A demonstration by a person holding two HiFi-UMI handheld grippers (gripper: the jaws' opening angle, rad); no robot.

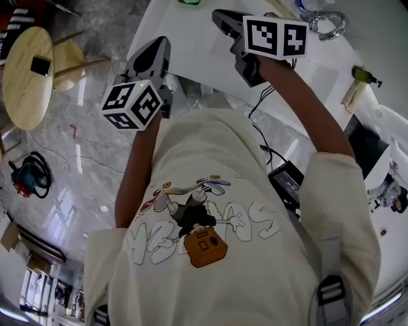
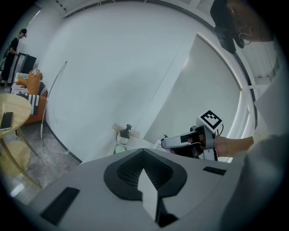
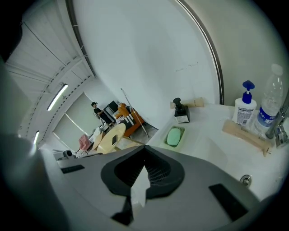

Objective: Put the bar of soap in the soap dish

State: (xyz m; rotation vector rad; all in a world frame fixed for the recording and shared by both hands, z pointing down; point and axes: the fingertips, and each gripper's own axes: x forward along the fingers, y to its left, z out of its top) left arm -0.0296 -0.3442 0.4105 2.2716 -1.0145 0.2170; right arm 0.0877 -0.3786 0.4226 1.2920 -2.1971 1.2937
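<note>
A pale green bar of soap (image 3: pixel 173 136) lies in a green soap dish (image 3: pixel 182 131) at the far left end of the white counter (image 3: pixel 212 149). The left gripper view shows the same dish (image 2: pixel 119 149) small and far off. My right gripper (image 3: pixel 144 150) hangs in the air well short of the dish, jaws shut with nothing between them. My left gripper (image 2: pixel 143 151) is also raised, off the counter's edge, its jaws shut and empty. In the head view both grippers, left (image 1: pixel 162 42) and right (image 1: pixel 217 14), are held in front of the person's chest.
A black pump bottle (image 3: pixel 181 111) stands behind the dish. Further right stand a white bottle with a blue pump (image 3: pixel 244 109), a clear water bottle (image 3: pixel 270 106), a wooden brush (image 3: pixel 244 134) and a tap (image 3: pixel 280 131). A sink drain (image 3: pixel 245 180) shows close by. A round wooden table (image 1: pixel 27 73) stands on the floor at left.
</note>
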